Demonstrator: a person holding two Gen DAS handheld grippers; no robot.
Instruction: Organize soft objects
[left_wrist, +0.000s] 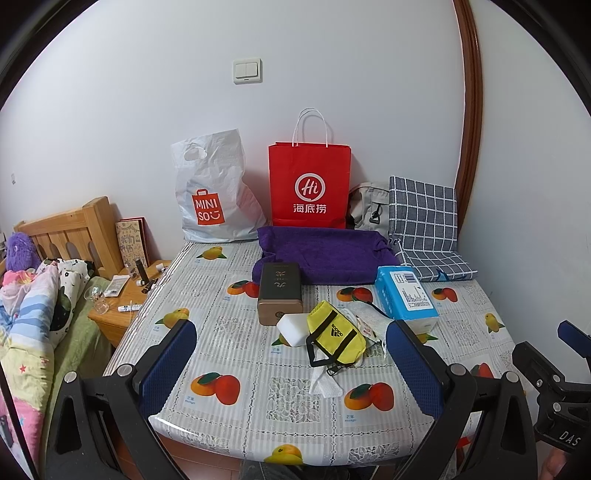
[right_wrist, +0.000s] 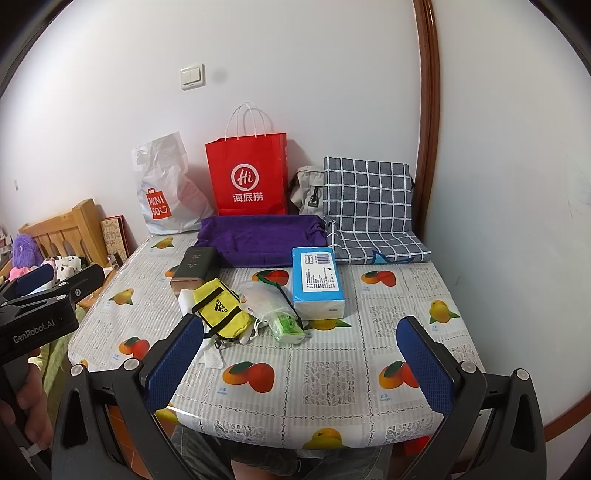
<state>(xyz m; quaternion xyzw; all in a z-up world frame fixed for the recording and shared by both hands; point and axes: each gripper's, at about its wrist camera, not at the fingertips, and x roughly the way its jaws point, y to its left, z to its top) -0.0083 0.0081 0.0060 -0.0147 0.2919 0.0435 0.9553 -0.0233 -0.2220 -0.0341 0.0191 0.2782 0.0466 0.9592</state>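
Note:
A yellow pouch (left_wrist: 334, 334) (right_wrist: 221, 308) lies mid-table beside a white sponge block (left_wrist: 293, 328), a mesh drawstring bag (right_wrist: 264, 301), a green wipes pack (right_wrist: 288, 326) and a blue tissue pack (left_wrist: 406, 297) (right_wrist: 317, 282). A folded purple towel (left_wrist: 317, 254) (right_wrist: 258, 238) and a checked cushion (left_wrist: 424, 225) (right_wrist: 369, 206) lie at the back. My left gripper (left_wrist: 291, 363) is open and empty, above the table's near edge, short of the pouch. My right gripper (right_wrist: 301, 360) is open and empty, near the front edge.
A brown tin (left_wrist: 280, 297) stands left of the pile. A red paper bag (left_wrist: 309, 184), a white Miniso bag (left_wrist: 212, 199) and a grey bag (left_wrist: 369, 203) lean on the back wall. A bed (left_wrist: 33, 314) and a wooden nightstand (left_wrist: 122, 295) are to the left.

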